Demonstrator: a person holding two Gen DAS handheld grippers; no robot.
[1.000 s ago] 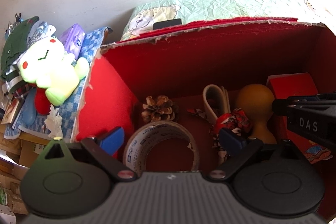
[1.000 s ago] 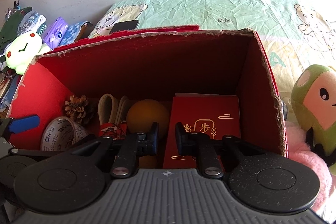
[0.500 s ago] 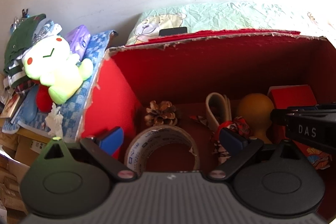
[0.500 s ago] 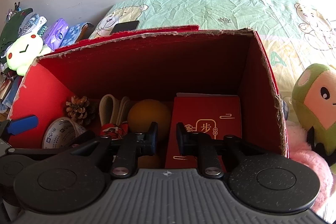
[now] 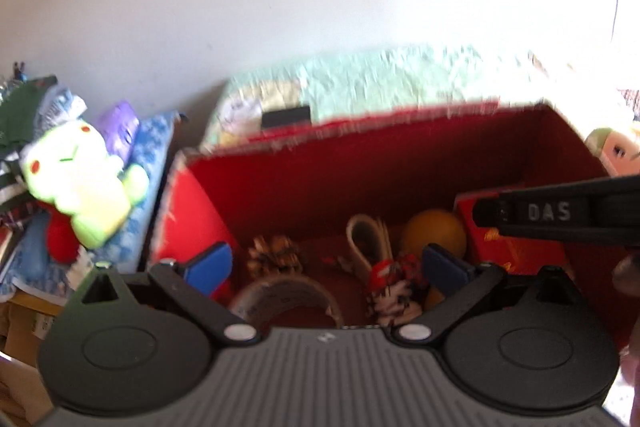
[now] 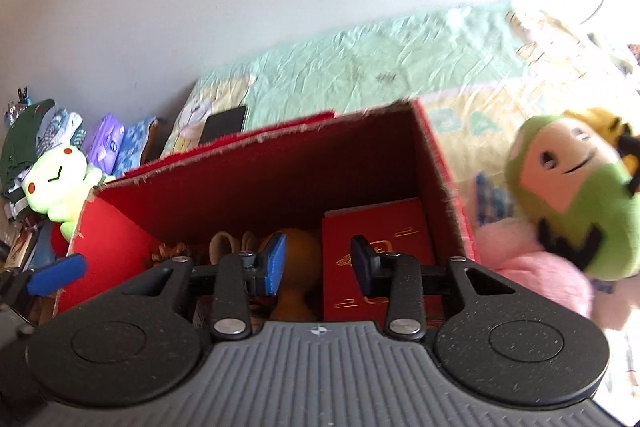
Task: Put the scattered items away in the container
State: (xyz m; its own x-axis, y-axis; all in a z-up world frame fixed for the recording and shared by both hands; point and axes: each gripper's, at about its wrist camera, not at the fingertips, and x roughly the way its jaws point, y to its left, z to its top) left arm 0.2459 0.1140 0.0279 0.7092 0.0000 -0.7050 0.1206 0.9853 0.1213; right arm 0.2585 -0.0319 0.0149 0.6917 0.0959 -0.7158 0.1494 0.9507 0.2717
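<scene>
Torn red cardboard box (image 6: 436,163): holding flat red booklet (image 6: 376,231), orange gourd (image 6: 298,251). Right gripper (image 6: 316,263) fingers opening, empty; left gripper (image 5: 326,265) spread, empty. Next: fetch green plush toy (image 6: 576,195), right.

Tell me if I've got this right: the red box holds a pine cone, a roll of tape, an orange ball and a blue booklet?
Not quite: the booklet is red with gold print, as the right wrist view shows. The red box does hold the pine cone, roll of tape and orange ball.

Bright glare from the right (motion blur, fisheye-bent edges throughout).
</scene>
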